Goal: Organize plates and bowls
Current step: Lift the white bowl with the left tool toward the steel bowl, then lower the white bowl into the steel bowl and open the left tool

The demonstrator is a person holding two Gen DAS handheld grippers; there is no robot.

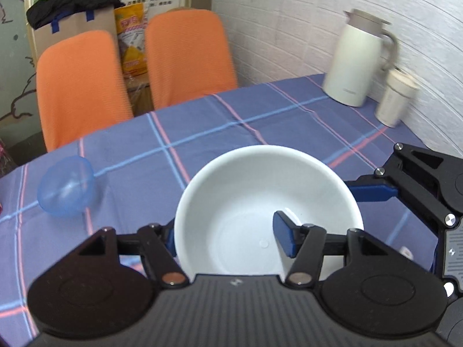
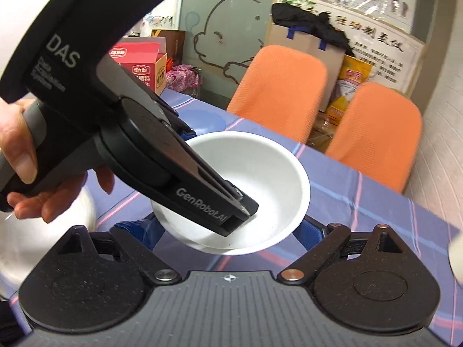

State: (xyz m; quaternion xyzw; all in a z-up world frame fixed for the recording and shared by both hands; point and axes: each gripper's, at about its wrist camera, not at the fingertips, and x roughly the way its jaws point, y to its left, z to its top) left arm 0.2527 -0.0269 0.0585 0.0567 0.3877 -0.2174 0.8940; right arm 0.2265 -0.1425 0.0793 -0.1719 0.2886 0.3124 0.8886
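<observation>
2 close wrist views, both over white bowl (image 1: 269, 211).

The table (image 1: 231, 121) carries a blue plaid cloth. Resting on it: a clear blue bowl (image 1: 66, 186) at left, and a cream jug (image 1: 356, 60) with a cream cup (image 1: 395, 101) just beside it.

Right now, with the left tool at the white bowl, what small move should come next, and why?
Probably close the left tool on the near wall of the white bowl. Its jaws stand wide apart, one finger inside the bowl and the other outside the rim, so nothing looks gripped yet. The right tool is open too.
</observation>
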